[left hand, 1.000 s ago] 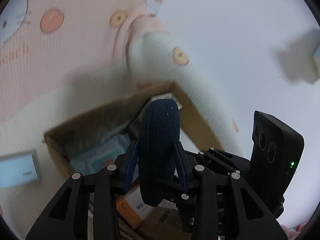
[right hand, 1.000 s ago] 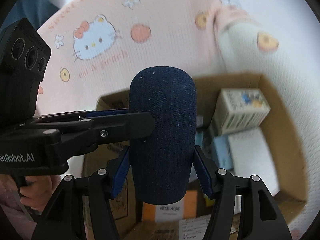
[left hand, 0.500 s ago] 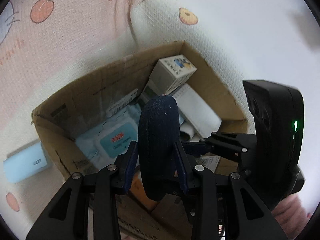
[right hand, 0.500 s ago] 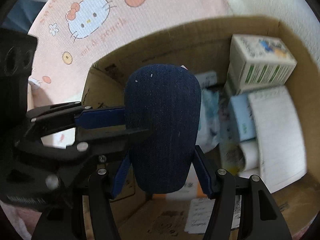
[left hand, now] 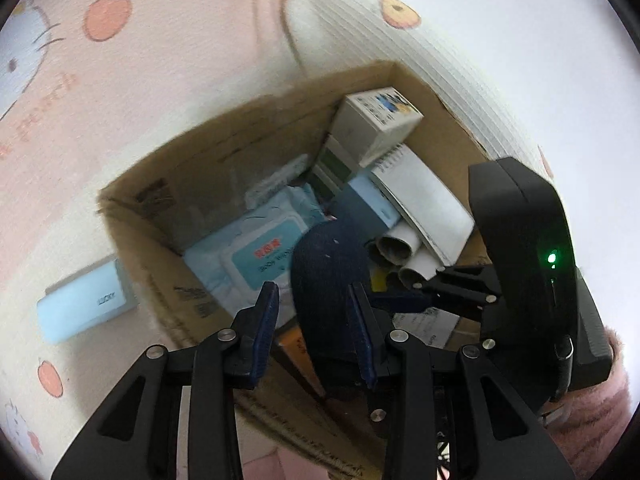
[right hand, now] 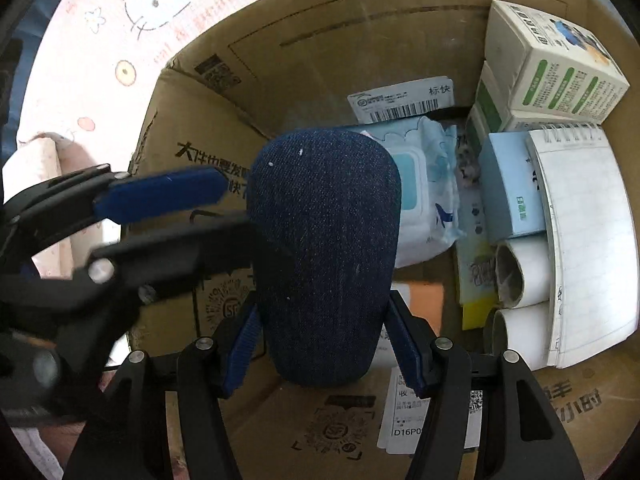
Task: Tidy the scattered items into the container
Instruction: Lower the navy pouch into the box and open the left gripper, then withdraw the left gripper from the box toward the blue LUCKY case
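A dark blue denim case (right hand: 326,256) hangs over the open cardboard box (right hand: 192,92). My right gripper (right hand: 324,344) is shut on the case's lower end. My left gripper (left hand: 314,324) has spread its fingers; the left pad (left hand: 265,320) stands clear of the case (left hand: 328,280) and the right pad touches or nearly touches it. In the right wrist view the left gripper's blue fingers (right hand: 160,196) reach in from the left beside the case. The box (left hand: 224,152) holds wet wipes (left hand: 256,256), a notebook (right hand: 588,240), small cartons (right hand: 556,68) and paper rolls (right hand: 516,268).
A light blue box (left hand: 80,304) lies on the pink cartoon-print sheet (left hand: 120,60) outside the box's left wall. The right gripper's black camera housing (left hand: 524,256) stands close on the right in the left wrist view. A white pillow (left hand: 400,40) lies behind the box.
Both grippers have carried the case down over the box, which now fills the views. My left gripper has opened off the case; the right one still grips it.
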Available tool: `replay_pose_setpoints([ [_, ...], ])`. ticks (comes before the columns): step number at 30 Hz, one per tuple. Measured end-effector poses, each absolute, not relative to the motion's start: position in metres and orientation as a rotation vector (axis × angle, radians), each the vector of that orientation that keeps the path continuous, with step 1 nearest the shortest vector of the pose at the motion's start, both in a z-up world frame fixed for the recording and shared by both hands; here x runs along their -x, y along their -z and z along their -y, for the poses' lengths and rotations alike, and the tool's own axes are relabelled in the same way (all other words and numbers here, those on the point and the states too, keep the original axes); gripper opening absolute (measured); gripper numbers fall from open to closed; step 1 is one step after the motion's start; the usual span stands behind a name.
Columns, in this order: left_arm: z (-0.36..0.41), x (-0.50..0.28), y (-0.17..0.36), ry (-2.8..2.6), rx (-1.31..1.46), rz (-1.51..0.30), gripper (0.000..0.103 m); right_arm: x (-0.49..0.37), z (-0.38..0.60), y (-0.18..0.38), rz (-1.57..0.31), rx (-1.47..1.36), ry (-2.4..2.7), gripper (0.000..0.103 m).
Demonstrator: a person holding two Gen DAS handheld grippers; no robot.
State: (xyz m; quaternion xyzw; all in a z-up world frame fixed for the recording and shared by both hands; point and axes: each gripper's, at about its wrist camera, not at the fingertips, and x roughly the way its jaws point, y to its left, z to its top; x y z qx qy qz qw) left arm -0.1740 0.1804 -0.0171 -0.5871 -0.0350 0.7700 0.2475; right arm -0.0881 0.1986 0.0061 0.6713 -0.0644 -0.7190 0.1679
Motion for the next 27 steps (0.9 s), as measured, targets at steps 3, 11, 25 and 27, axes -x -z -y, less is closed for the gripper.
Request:
replay_pose_setpoints([
  [3,-0.174,0.179,0.021,-2.093,1.628,0.111,0.039,0.09,-0.197,-0.006,0.156,-1.96,2.037,0.059],
  [11,-0.17,0.178,0.016,-2.101,1.626,0.11,0.04,0.089,-0.19,0.001,0.198,-1.992,1.911,0.06],
  [25,-0.172,0.175,0.016,-2.125,1.597,0.05,0.043,0.064,-0.212,-0.023,0.148,-2.007,2.108,0.061],
  [27,-0.172,0.172,0.013,-2.133,1.571,0.038,0.05,0.072,-0.207,-0.036,0.059,-1.962,2.204,0.064],
])
